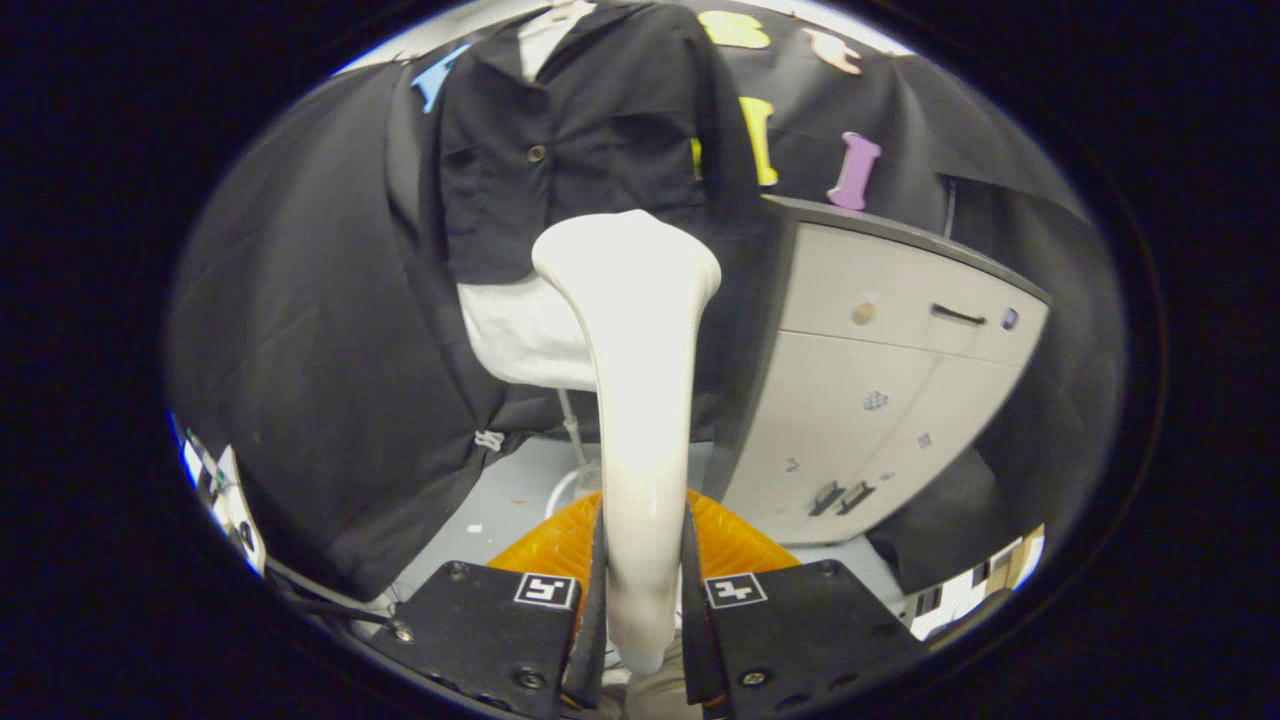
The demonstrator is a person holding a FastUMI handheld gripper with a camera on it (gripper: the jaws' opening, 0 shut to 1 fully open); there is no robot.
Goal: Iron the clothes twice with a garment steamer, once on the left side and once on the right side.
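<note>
step: I hold the steamer (640, 400) tight in my gripper (640, 590) | near the shirt (560, 130) | next: press, slide down one side.

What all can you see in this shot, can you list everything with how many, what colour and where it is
garment steamer: one, cream white, handle clamped between the gripper's fingers, flared head pointing up toward the clothes
shirt: one, black with buttons and chest pockets, hanging beyond the steamer head
white garment: one, white, showing below the shirt's hem, just behind the steamer
cabinet: one, beige with a dark top, standing to the right of the shirt
orange object: one, orange and ribbed, on the floor just ahead of the fingers, partly hidden by the steamer
floor: light grey, under the clothes
gripper: one, shut on the steamer's handle, both fingers pressing its sides
</note>
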